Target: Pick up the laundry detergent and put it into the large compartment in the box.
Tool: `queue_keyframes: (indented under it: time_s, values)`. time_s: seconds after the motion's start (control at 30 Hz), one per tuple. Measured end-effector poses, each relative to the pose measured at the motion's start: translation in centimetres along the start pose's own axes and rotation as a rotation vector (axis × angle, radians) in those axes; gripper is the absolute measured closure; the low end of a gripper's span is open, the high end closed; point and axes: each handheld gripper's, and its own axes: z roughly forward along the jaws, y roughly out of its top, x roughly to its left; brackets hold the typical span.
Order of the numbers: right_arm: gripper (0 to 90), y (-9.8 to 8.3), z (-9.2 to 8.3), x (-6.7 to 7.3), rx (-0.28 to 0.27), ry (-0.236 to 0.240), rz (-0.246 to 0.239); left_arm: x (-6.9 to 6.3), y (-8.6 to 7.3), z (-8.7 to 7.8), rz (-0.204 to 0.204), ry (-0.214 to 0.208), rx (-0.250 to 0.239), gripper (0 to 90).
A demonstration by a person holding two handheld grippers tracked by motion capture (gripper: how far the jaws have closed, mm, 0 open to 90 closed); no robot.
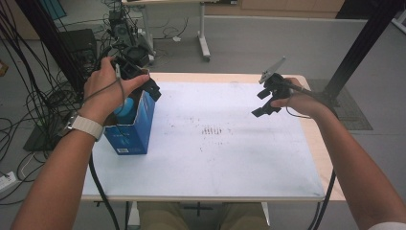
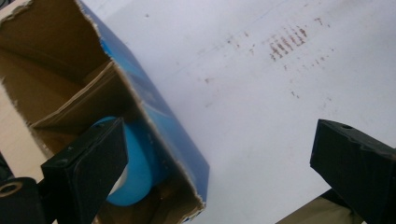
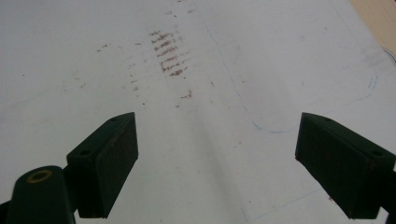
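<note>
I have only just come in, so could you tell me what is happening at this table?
A person holds a gripper in each hand over a white table. The left gripper is at the open top of a blue cardboard box, jaws wide apart, one reaching inside beside a light blue roll, which is not gripped. The right gripper hangs open over bare table, touching nothing.

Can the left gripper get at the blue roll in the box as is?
Probably yes. The left gripper is open over the box; one jaw is beside the blue roll, the other outside the box wall.
</note>
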Motion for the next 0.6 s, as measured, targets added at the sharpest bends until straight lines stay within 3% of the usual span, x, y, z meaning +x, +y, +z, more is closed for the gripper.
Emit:
queue_keyframes:
  time_s: [0.23, 0.6]
  values:
    - [12.9, -0.1, -0.4, 0.0, -0.007, -0.004, -0.006, -1.3, 0.9, 0.9, 0.09, -0.063, 0.017, 4.6]
    - [12.9, -0.1, -0.8, 0.3, -0.014, -0.011, -0.004, -4.0, 2.3, 2.9, 0.253, -0.098, 0.05, 4.6]
